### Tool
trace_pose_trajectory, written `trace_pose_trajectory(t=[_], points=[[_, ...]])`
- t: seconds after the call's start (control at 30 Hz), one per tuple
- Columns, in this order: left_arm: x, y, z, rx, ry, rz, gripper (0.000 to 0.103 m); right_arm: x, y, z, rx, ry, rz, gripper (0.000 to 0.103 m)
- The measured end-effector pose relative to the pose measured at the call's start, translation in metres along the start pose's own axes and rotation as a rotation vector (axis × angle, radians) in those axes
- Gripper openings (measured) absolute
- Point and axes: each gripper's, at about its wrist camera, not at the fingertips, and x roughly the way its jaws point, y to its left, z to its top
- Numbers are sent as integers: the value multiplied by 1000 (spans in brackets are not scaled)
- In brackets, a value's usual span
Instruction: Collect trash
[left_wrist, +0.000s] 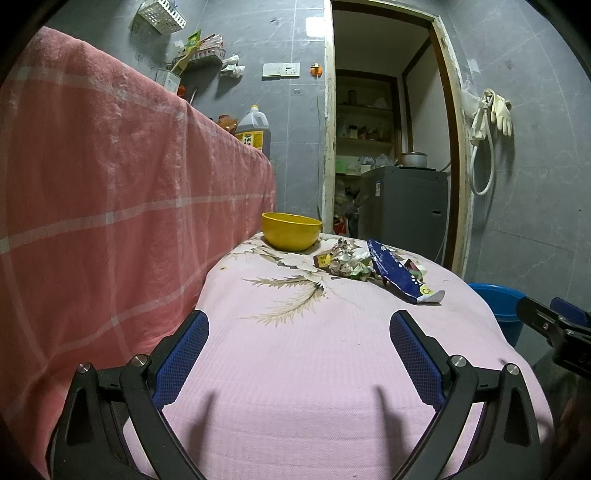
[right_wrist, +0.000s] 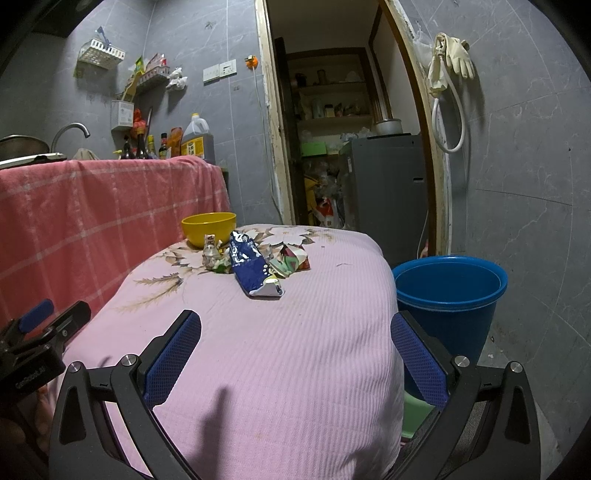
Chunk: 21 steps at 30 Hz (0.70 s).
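A small heap of trash lies on the pink-covered table (left_wrist: 295, 362): a blue snack wrapper (left_wrist: 400, 273) (right_wrist: 251, 267), crumpled patterned wrappers (left_wrist: 349, 262) (right_wrist: 214, 256) and a folded colourful wrapper (right_wrist: 291, 260). A yellow bowl (left_wrist: 291, 230) (right_wrist: 208, 223) stands behind the heap. A blue bucket (right_wrist: 448, 291) (left_wrist: 498, 302) stands on the floor to the right of the table. My left gripper (left_wrist: 299, 325) is open and empty above the near part of the table. My right gripper (right_wrist: 295, 328) is open and empty, also short of the trash.
A counter draped in a red checked cloth (left_wrist: 110, 192) (right_wrist: 110, 199) borders the table on the left, with bottles and an oil jug (right_wrist: 197, 140) on it. An open doorway (right_wrist: 332, 110) with a grey appliance (right_wrist: 388, 184) lies behind. Gloves and a hose (right_wrist: 450, 62) hang on the wall.
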Motion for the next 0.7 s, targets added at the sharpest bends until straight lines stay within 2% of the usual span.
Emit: trace_pose_trajectory(t=[0.7], points=[[0,0,1,-1,2,-1,96,3,3,-1,0,5,-1,103]])
